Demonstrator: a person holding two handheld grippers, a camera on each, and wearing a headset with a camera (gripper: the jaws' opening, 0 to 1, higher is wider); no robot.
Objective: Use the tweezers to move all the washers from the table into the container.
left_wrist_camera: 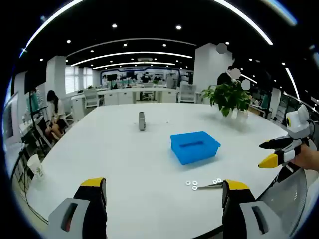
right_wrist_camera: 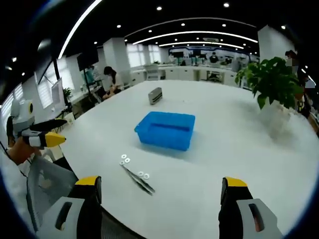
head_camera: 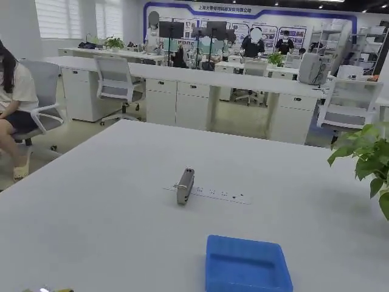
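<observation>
five washers [right_wrist_camera: 127, 160], one tweezers [right_wrist_camera: 139, 181] — one container [right_wrist_camera: 164, 140].

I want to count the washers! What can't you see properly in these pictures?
Washers: too small in both gripper views to count surely.
Tweezers: tips too thin to make out, right gripper view.
Blue container: near side cut off by the head view's bottom edge.

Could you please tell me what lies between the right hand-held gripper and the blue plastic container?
In the right gripper view, thin metal tweezers and several small silver washers lie on that stretch.
</observation>
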